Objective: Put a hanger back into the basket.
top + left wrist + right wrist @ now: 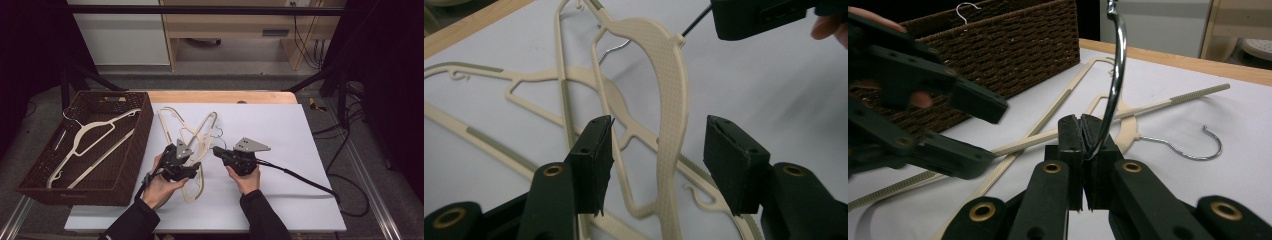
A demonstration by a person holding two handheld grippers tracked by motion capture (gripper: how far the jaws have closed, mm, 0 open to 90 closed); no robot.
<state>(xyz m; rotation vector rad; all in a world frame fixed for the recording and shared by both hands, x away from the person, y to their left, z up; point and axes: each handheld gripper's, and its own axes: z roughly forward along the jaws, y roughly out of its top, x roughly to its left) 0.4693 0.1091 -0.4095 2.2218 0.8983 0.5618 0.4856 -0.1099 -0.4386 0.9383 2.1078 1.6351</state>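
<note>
Several cream plastic hangers (192, 132) lie crossed in a pile on the white sheet (295, 165). My right gripper (217, 150) is shut on the metal hook (1116, 70) of one hanger, with the wire pinched between its pads (1071, 135). That hanger's broad textured arm (672, 100) runs up between the jaws of my left gripper (660, 125), which stand open on either side of it, pads clear of the plastic. In the high view the left gripper (192, 167) sits just left of the right one over the pile.
A dark wicker basket (142, 125) stands at the left with one cream hanger (85, 137) inside. Another hanger's hook (1198, 147) lies loose on the sheet. A wooden table edge (220, 96) runs along the back. Cables (310, 182) trail right.
</note>
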